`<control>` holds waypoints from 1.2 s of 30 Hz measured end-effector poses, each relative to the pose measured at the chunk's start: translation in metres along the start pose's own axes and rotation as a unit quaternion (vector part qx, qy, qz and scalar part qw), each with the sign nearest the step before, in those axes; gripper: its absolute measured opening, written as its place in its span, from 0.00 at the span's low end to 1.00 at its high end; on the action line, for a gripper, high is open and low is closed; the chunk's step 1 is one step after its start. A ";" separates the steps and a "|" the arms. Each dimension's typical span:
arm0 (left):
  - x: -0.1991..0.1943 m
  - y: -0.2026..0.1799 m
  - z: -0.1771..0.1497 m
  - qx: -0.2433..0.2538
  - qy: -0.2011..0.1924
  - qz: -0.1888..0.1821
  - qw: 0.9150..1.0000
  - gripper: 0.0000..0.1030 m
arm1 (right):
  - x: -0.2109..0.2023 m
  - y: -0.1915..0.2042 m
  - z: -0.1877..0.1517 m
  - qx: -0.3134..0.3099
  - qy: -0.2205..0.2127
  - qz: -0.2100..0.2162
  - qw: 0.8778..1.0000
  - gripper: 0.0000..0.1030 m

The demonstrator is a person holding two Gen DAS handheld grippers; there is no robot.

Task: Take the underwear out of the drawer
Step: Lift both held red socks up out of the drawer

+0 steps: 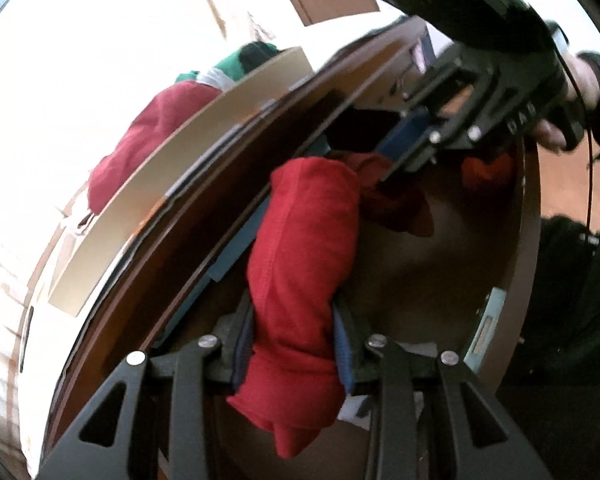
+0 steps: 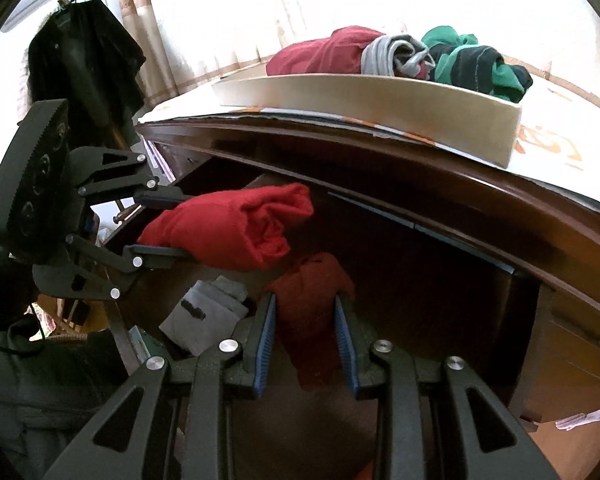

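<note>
Above the open drawer (image 2: pixel 380 264), left gripper (image 1: pixel 296 340) & right gripper (image 2: pixel 306 320) each squeezed red underwear (image 1: pixel 300 248), lifting it clear to come out, prob. for the tray (image 2: pixel 380 100).

open drawer (image 2: pixel 420 300) mostly bare at right, dresser top edge (image 2: pixel 440 204) overhanging, white bundle (image 2: pixel 204 316) at left

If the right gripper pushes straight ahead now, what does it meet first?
Probably the dark wooden drawer's inside back wall; the right gripper, clamping darker red cloth, points there. Depth unclear.
</note>
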State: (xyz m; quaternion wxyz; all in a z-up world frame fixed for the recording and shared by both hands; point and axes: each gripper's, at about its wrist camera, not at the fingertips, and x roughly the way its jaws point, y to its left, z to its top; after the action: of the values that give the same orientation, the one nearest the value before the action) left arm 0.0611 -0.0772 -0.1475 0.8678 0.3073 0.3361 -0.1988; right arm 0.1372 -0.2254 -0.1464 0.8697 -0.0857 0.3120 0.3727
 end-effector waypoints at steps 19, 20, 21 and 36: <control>-0.046 0.025 -0.012 -0.118 -0.031 0.017 0.992 0.32 | -0.016 -0.001 -0.004 0.018 -0.048 0.001 0.999 0.30; -0.048 0.026 -0.012 -0.122 -0.033 0.017 0.992 0.32 | -0.017 -0.001 -0.003 0.019 -0.049 0.001 0.999 0.30; -0.050 0.029 -0.013 -0.127 -0.035 0.017 0.991 0.32 | -0.018 -0.001 -0.003 0.020 -0.051 0.002 0.998 0.30; -0.072 0.043 -0.013 -0.182 -0.066 0.033 0.981 0.32 | -0.033 0.007 0.003 0.015 -0.083 0.006 0.996 0.30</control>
State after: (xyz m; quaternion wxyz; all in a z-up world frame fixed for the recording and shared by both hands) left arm 0.0288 -0.0271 -0.0871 0.9355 0.1414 0.2984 -0.1258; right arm 0.1166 -0.2389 -0.1236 0.8916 -0.0392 0.2449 0.3788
